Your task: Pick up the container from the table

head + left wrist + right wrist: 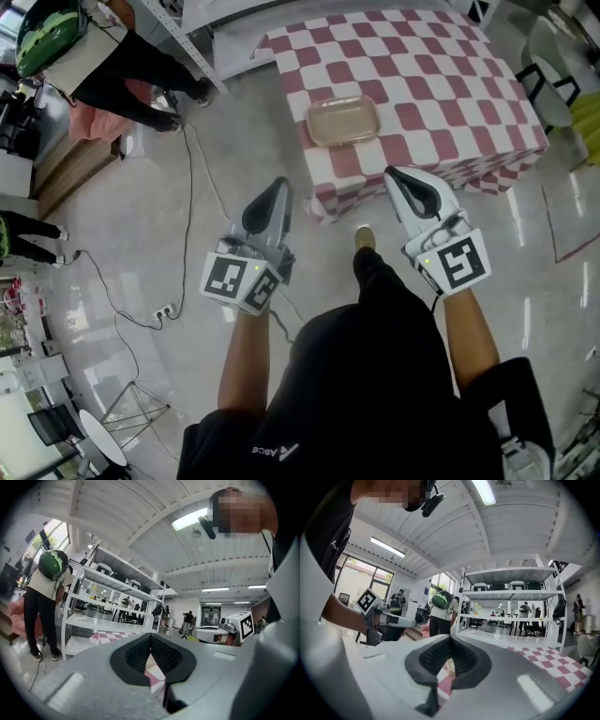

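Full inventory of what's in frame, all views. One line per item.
container: 1, beige, shallow tray, on the near-left part of the table
table: 1, red-and-white checked cloth, ahead of the person
shelving unit: 1, white, beyond the table
bystander: 1, dark trousers, green backpack, upper left of the head view
power strip: 1, white, on the floor at left, with black cable running to it
left gripper: 1, grey with black pads, shut, empty, short of the table
right gripper: 1, grey with black pads, shut, empty, at the table's near edge
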{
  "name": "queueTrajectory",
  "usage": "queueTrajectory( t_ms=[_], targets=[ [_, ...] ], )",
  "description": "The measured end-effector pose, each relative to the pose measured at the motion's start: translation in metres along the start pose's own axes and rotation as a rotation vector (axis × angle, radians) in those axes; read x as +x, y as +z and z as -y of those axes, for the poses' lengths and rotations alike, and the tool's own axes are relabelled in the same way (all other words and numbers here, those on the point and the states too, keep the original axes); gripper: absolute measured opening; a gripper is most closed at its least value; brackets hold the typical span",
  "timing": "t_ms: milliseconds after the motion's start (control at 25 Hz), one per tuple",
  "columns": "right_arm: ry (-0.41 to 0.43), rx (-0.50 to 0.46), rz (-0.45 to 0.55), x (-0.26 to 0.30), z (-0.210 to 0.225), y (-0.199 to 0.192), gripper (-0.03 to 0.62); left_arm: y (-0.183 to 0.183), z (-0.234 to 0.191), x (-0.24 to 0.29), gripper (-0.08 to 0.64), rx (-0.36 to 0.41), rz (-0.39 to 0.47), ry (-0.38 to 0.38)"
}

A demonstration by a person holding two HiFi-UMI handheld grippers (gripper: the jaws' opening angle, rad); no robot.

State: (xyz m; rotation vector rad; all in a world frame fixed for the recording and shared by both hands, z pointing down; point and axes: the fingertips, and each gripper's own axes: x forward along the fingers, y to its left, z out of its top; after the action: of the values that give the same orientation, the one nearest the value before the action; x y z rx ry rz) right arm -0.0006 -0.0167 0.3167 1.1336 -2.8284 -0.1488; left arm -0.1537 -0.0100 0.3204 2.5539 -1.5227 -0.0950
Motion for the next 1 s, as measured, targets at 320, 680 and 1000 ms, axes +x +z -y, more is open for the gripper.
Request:
queueTrajectory(
  t_ms=[320,680,1000],
  targets=[
    [0.088,0.054,-0.026,0.071,0.09,-0.023,0.003,-0.039,-0.066,0.117,0.013,-0.076,-0.154,0.165],
    [0.122,0.097,-0.026,0.108,0.136,-0.033,0.003,-0.097,-0.108,0.17,0.142,-0.278,-0.364,0.253],
    [0.066,0.119,-0.051,0.118,0.15,-0.045,0.003,-0.142,-0.125,0.19,0.175,-0.434,-0.536,0.239]
  ],
)
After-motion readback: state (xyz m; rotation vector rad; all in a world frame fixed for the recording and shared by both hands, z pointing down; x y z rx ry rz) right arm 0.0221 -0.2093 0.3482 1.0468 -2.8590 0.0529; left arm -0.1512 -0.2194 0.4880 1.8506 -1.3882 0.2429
